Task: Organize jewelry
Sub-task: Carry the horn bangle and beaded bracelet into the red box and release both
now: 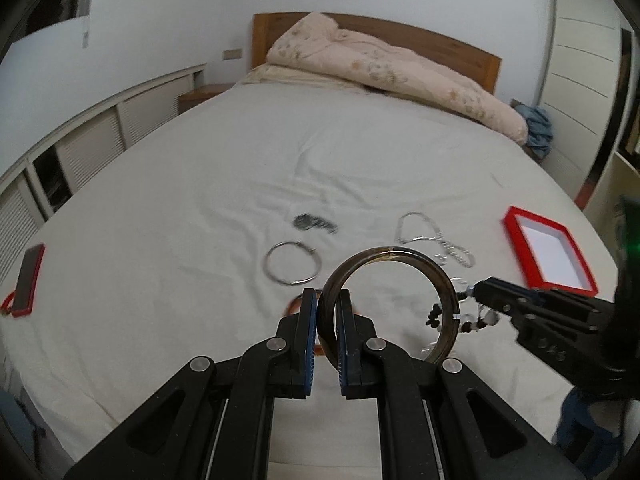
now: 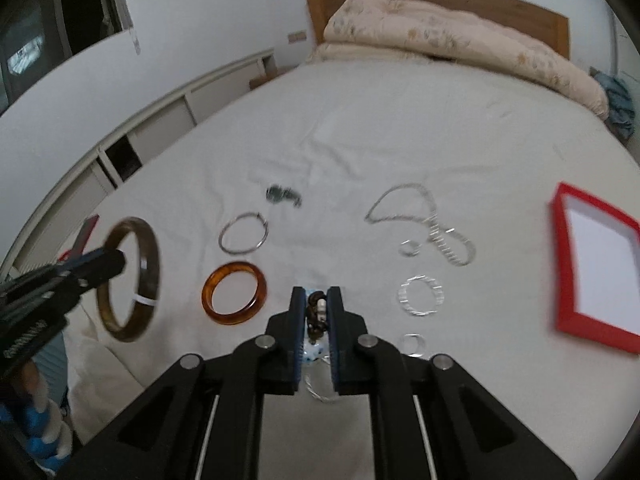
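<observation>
My left gripper point(image 1: 328, 300) is shut on a dark brown bangle point(image 1: 400, 254) and holds it upright above the bed; it also shows in the right wrist view point(image 2: 148, 264). My right gripper point(image 2: 317, 294) is shut on a beaded bracelet point(image 2: 316, 312) with dark and white beads; it shows in the left wrist view point(image 1: 478, 292) at the right. On the sheet lie an amber bangle point(image 2: 234, 294), a thin silver hoop point(image 2: 243, 232), a silver chain necklace point(image 2: 420, 216), a silver bracelet point(image 2: 420, 295), small rings point(image 2: 414, 344) and a dark small piece point(image 2: 282, 194).
An open red box point(image 2: 560, 248) with white lining lies at the right on the bed. Its red lid point(image 1: 26, 280) lies at the left edge. A folded quilt point(image 1: 380, 64) lies by the wooden headboard point(image 1: 460, 46). Low white cabinets point(image 1: 100, 132) run along the left.
</observation>
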`<act>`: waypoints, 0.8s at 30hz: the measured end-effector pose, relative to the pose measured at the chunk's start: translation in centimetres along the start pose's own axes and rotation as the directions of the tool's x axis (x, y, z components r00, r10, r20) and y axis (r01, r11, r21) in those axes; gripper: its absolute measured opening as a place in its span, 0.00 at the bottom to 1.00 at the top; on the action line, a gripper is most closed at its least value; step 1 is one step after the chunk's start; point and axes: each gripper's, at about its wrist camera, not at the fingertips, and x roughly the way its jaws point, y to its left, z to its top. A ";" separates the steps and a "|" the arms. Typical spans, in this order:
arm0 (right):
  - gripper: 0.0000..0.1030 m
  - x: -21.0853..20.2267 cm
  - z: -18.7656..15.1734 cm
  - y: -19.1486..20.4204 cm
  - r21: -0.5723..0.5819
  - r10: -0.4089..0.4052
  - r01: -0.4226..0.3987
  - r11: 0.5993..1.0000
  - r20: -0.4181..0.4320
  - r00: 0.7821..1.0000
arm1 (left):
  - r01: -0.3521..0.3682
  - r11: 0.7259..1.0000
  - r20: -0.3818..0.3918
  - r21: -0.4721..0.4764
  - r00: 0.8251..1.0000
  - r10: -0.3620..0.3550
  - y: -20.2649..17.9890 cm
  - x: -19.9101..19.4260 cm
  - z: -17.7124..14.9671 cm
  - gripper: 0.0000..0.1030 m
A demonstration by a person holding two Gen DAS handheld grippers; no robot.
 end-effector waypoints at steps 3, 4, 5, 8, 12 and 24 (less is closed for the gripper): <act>0.09 -3.4 0.5 -2.2 0.035 -0.031 0.029 0.999 0.043 0.999 | 0.047 0.998 0.004 0.033 0.999 -0.047 -3.0 0.0 1.0 0.09; 0.09 -4.5 0.6 -3.1 0.045 -0.046 0.043 0.998 0.057 0.997 | 0.065 0.997 0.004 0.048 0.998 -0.065 -4.2 0.2 1.4 0.09; 0.09 -5.8 0.8 -4.4 0.064 -0.063 0.059 0.996 0.074 0.995 | 0.084 0.995 0.001 0.060 0.996 -0.084 -5.4 0.4 1.7 0.09; 0.09 -9.0 1.4 -8.9 0.120 -0.123 0.109 0.987 0.115 0.986 | 0.138 0.986 -0.013 0.096 0.990 -0.138 -9.2 1.5 2.7 0.09; 0.09 -11.7 1.8 -14.9 0.178 -0.209 0.183 0.967 0.144 0.967 | 0.211 0.964 -0.045 0.159 0.977 -0.207 -15.9 4.7 4.4 0.09; 0.09 -9.1 -2.2 -29.4 0.349 -0.336 0.292 0.891 0.072 0.939 | 0.271 0.914 -0.188 0.301 0.957 -0.222 -31.4 16.8 4.1 0.09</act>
